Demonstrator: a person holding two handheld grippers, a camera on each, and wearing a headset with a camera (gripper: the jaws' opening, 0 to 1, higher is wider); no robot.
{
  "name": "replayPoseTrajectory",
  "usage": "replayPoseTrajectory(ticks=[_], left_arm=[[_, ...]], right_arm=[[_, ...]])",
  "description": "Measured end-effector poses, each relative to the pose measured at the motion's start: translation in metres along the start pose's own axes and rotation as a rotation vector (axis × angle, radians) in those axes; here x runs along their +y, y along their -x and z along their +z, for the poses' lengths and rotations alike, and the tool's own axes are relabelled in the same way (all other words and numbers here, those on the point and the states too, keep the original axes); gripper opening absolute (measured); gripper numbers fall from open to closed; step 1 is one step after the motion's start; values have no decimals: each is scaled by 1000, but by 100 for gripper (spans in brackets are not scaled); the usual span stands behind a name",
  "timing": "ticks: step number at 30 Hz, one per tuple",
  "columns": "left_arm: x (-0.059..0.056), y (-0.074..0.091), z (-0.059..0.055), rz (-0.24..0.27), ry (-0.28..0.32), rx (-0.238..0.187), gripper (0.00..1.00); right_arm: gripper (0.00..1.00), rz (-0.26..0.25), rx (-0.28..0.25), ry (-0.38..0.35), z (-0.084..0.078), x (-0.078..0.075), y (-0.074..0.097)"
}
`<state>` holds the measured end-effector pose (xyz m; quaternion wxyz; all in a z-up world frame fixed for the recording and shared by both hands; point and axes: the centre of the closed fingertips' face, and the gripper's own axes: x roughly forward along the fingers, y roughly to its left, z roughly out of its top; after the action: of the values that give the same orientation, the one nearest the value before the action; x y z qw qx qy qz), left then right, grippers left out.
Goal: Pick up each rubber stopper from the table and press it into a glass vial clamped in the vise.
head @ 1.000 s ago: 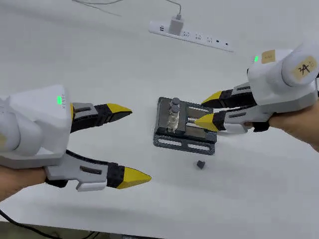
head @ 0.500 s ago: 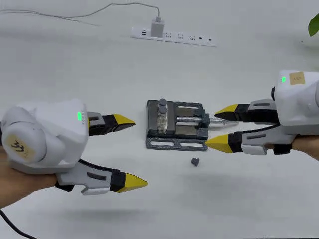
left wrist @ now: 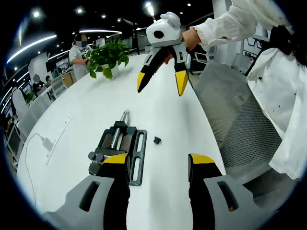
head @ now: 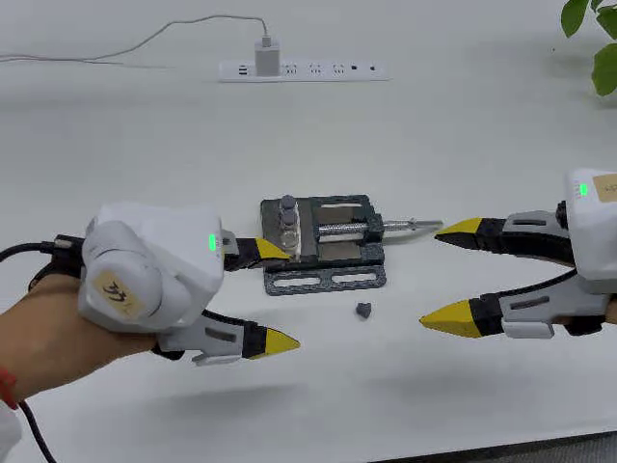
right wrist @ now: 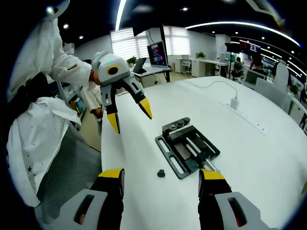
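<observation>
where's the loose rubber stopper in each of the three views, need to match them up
Head view: the stopper lies just below centre, under the right half of the vise.
Left gripper view: the stopper is near centre, just right of the vise.
Right gripper view: the stopper is low of centre, just left of the vise.
Shared landmark: the vise; the stopper lies apart from it, off its slotted side.

Head view looking down over the white table (head: pixel 463 135), gripper views low above it, facing each other from opposite sides, all three sharing the vise (head: pixel 323 241) and loose rubber stopper (head: pixel 363 311).
</observation>
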<state>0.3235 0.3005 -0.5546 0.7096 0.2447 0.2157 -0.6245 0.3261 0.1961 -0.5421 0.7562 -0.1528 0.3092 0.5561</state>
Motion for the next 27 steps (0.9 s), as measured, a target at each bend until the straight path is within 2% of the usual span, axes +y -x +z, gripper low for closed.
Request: replayPoseTrajectory(ticks=[2, 7, 10, 17, 27], left_arm=[[1, -10, -3, -18, -25, 33, 40], [5, -31, -8, -41, -55, 70, 35], [4, -41, -11, -63, -95, 101, 33], [6, -66, -13, -89, -135, 139, 27], [7, -99, -19, -130, -195, 187, 20]], right_arm=[[62, 0, -3, -2, -7, 1, 2], [65, 0, -16, -19, -21, 3, 5], [66, -6, -18, -33, -29, 4, 8], [66, -25, -21, -66, -46, 5, 17], [65, -51, -27, -102, -60, 7, 29]])
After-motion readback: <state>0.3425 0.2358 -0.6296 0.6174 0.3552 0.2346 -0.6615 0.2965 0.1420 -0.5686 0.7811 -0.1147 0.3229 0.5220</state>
